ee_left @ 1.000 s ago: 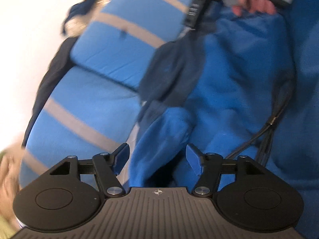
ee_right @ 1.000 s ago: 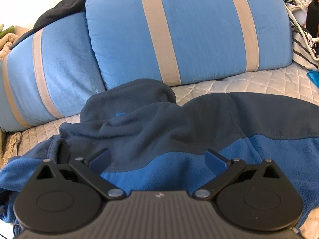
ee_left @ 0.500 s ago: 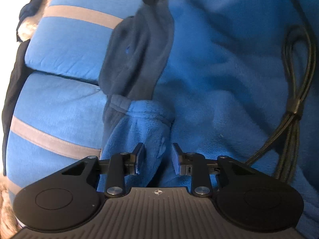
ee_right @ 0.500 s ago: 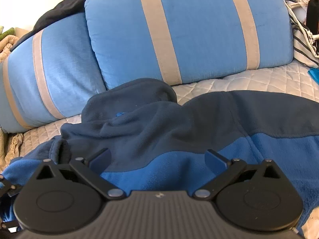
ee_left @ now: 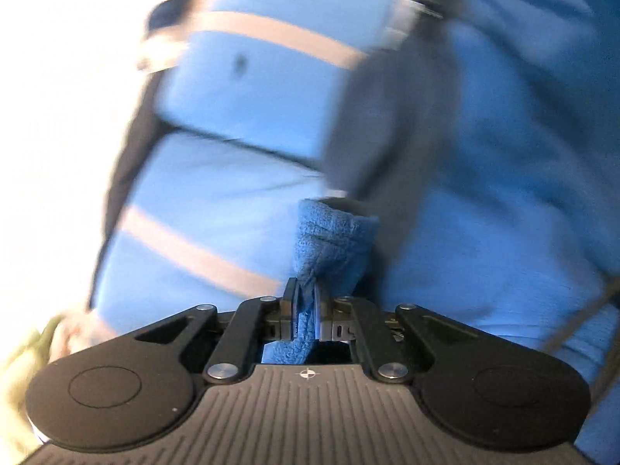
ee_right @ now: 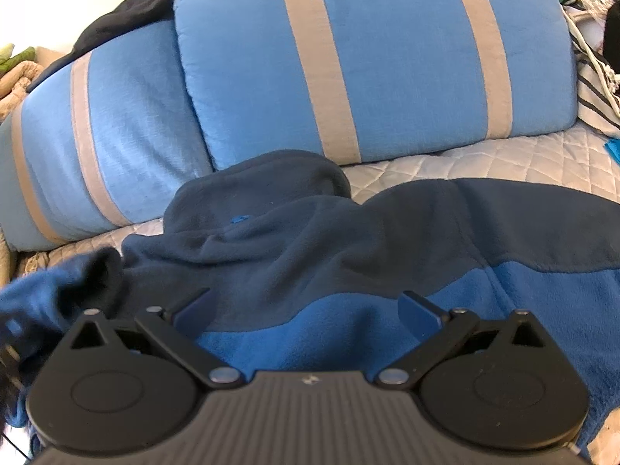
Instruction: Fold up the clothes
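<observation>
A fleece jacket (ee_right: 348,267), dark navy on top and bright blue below, lies spread on a quilted bed cover (ee_right: 484,162). In the left wrist view my left gripper (ee_left: 306,302) is shut on a bright blue sleeve cuff (ee_left: 333,240), which bunches up just past the pads; the rest of the jacket (ee_left: 503,155) fills the blurred right side. My right gripper (ee_right: 306,310) hangs open just above the blue part of the jacket, nothing between its fingers. At the left edge of the right wrist view the sleeve (ee_right: 58,294) is lifted and blurred.
Two blue pillows with beige stripes (ee_right: 368,62) (ee_right: 104,147) lean at the back of the bed. A dark garment (ee_right: 128,19) lies over them. Striped fabric and cord (ee_right: 593,89) sit at the far right. A cable (ee_left: 596,310) crosses the jacket.
My left gripper went from wide open around the sleeve cuff to shut on it, then swung with it. The sleeve end has shifted. My right gripper stayed still and open.
</observation>
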Demonstrator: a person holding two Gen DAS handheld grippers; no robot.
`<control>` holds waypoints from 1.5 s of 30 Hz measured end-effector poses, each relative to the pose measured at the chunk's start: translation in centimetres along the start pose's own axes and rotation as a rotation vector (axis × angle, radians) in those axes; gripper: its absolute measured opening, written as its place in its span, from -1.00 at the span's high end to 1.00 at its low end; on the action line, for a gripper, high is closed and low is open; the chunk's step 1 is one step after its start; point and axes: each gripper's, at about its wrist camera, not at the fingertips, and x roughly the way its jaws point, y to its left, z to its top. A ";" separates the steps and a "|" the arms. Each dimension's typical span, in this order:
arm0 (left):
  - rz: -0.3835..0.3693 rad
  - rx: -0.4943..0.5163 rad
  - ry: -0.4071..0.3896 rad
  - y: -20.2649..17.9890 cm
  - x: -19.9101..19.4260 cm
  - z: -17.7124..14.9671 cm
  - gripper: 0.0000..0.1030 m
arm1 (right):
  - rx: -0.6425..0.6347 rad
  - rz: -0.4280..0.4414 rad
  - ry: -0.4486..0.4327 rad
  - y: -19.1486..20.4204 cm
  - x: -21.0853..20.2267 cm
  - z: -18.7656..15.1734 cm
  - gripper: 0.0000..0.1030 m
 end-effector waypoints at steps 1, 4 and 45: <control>0.029 -0.048 -0.005 1.4 -0.5 -0.3 0.85 | -0.005 0.016 -0.006 0.1 -0.1 0.0 -1.00; 0.115 -0.204 -0.016 6.3 -2.3 -1.9 0.85 | -0.008 0.087 -0.055 0.4 -1.1 0.2 -1.00; 0.568 -2.149 0.348 4.7 -16.5 -46.1 0.01 | -0.096 0.268 -0.214 -7.2 -18.1 2.0 -1.00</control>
